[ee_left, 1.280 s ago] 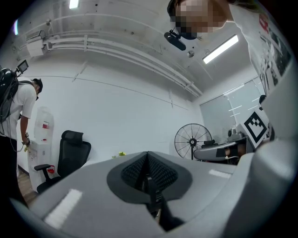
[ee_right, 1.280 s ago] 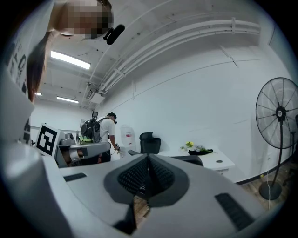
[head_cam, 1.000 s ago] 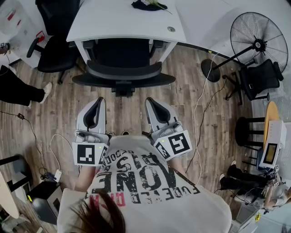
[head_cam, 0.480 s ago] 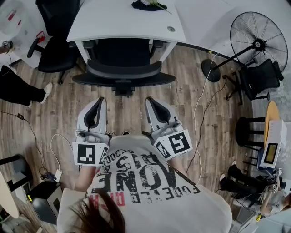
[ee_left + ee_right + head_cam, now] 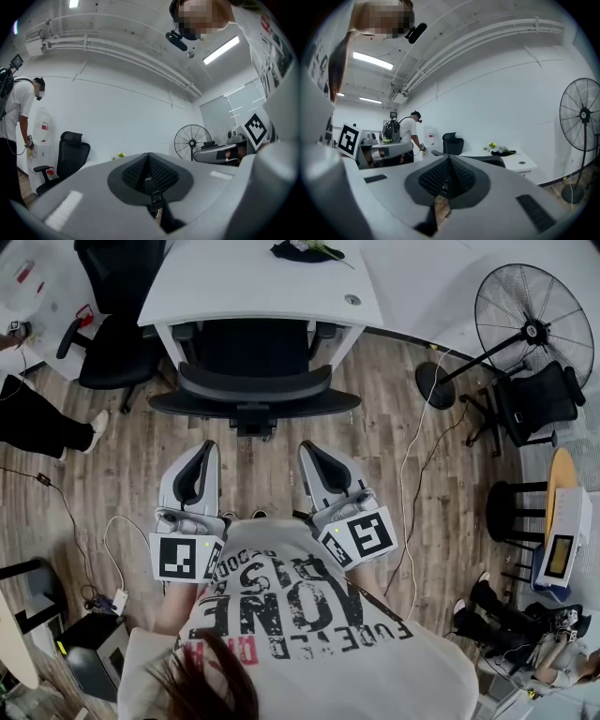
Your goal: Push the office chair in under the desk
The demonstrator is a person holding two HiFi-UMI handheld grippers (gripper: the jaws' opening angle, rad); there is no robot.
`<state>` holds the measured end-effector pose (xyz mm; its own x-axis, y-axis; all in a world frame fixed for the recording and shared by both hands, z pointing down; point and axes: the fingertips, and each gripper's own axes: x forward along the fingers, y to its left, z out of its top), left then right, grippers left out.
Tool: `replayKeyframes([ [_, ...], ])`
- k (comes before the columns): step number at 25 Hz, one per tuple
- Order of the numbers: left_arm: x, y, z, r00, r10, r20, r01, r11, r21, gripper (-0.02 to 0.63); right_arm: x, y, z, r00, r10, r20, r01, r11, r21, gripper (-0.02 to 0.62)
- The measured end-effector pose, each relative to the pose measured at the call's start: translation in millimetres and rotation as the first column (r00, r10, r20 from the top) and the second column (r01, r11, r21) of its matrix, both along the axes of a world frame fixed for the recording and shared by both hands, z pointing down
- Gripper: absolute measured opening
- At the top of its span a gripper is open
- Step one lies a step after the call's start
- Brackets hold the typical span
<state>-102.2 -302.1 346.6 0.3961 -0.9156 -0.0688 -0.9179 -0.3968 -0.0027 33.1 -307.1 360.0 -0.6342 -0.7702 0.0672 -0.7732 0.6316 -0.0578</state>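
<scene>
Office chair (image 5: 253, 385) stands with its seat under the front edge of the white worktop (image 5: 244, 282), its curved backrest just outside that edge, and open wooden floor (image 5: 258, 474) lies between it and the person. A second black chair (image 5: 112, 352) crowds the worktop's left corner, while a standing fan (image 5: 532, 329) and a trailing cable (image 5: 405, 474) edge the right side. Left tool (image 5: 203, 452) and right tool (image 5: 309, 452) are both clenched on nothing, side by side, pointing at the backrest without touching it.
</scene>
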Motion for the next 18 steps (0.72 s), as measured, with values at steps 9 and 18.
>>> replayKeyframes([
  [9,5,-1,-1,1.0,-0.001,-0.006,0.0,1.0,-0.003,0.012,6,-1,-1,1.0,-0.001,-0.001,0.001,1.0,0.001,0.017],
  [18,14,-3,1,1.0,0.007,-0.008,-0.007,1.0,-0.005,0.012,16,-3,2,1.0,0.006,-0.005,-0.005,1.0,0.003,0.017],
])
